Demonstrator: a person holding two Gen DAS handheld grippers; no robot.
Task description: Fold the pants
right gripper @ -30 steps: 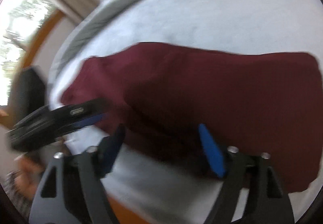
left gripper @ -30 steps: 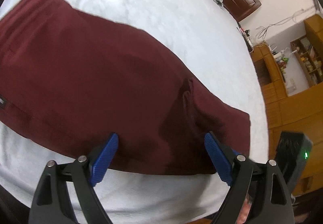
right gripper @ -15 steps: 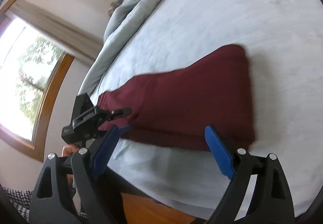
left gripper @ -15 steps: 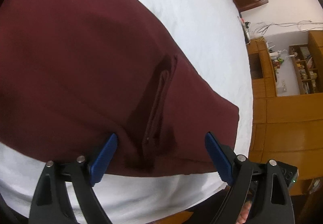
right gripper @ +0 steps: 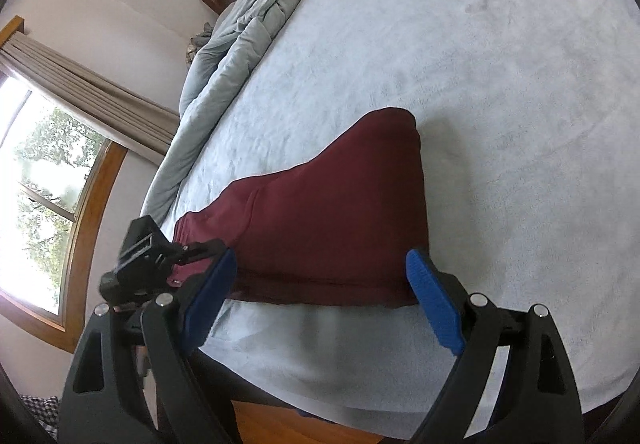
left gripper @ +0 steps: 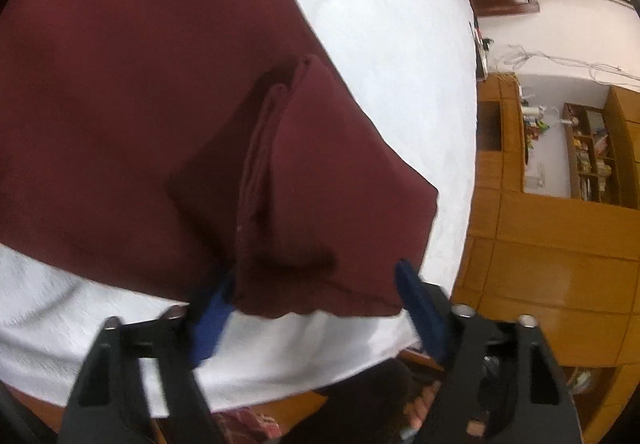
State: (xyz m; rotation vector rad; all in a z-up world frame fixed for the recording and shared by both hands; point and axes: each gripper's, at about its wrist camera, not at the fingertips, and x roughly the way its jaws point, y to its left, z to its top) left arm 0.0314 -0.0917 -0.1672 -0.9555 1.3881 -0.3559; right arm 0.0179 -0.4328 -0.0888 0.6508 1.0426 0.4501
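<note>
Pants (left gripper: 152, 92): soft maroon knit, creased

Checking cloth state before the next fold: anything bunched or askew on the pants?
Yes. The maroon pants lie mostly flat on the bed, but a raised pleat runs up from the near hem, between the closing left tongs. Nothing torn or spilled.

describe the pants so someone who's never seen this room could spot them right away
Find the bed covered in a pale blue-white sheet, with a crumpled grey duvet pushed up by the headboard. Near its front edge lie the pants, already folded lengthwise. They are the only dark maroon thing on the bed.
</note>
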